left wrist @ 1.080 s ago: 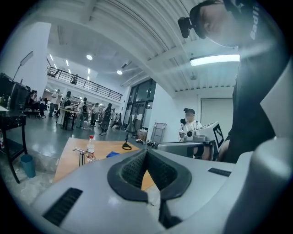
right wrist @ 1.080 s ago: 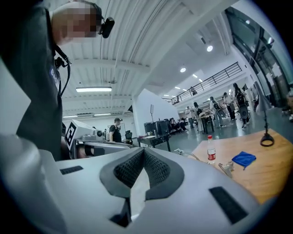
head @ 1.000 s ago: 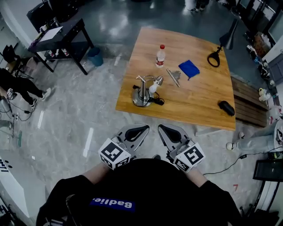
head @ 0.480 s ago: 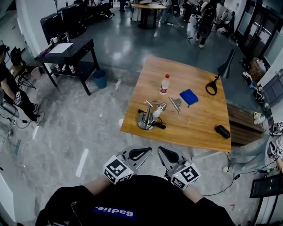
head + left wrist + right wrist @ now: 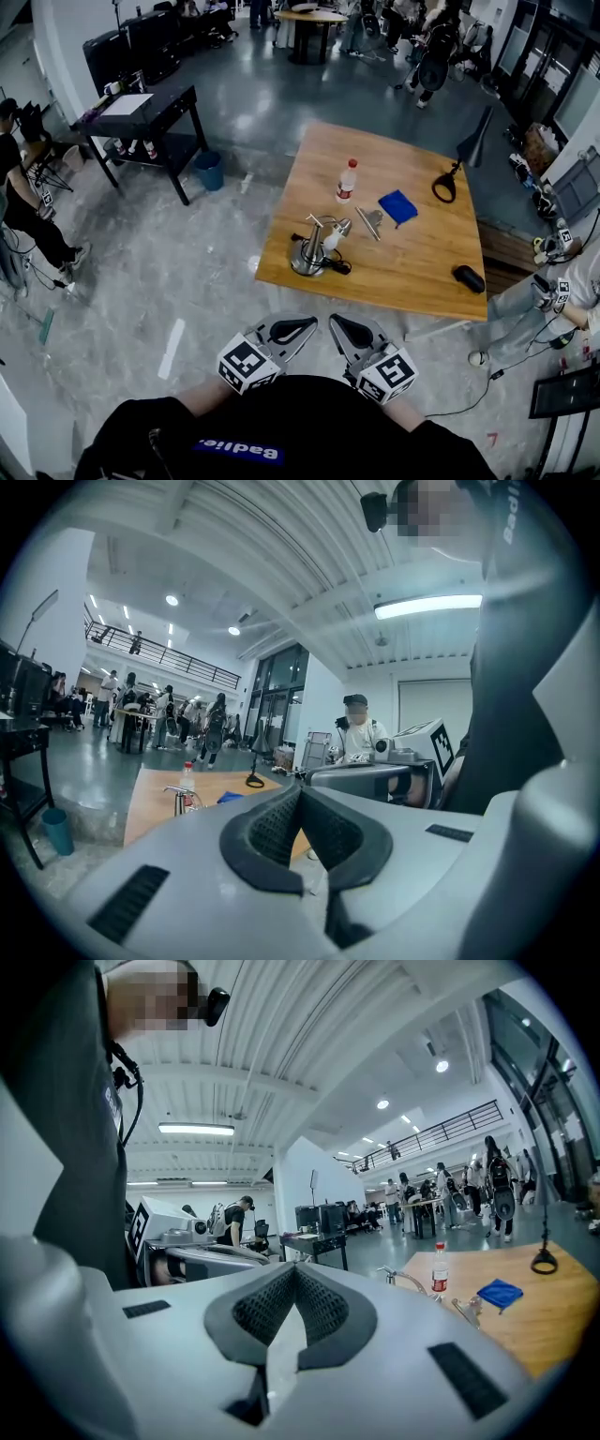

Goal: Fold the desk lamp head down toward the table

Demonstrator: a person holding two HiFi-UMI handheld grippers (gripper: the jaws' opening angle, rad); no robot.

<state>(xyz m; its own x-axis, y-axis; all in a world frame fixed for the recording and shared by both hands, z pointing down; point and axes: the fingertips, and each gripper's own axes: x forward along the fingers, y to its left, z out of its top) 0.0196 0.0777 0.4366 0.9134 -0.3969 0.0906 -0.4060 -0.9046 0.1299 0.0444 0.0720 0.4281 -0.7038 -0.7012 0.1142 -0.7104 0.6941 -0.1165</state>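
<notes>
Chrome lamp [image 5: 309, 251], which I take to be yours, stands with its cable near the near left corner of the table [image 5: 412, 272], well ahead of you. You hold the left gripper [image 5: 305, 326] and right gripper [image 5: 339, 325] side by side against your body, each with jaws together on nothing, probably because nothing is within reach. A black cone lamp [image 5: 472, 141] at the far edge could be the target instead.

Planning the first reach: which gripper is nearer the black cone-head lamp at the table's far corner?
Right. The right gripper hovers short of the table's near edge, diagonally across from the black lamp; the left gripper is level with it but further left, so farther.
</notes>
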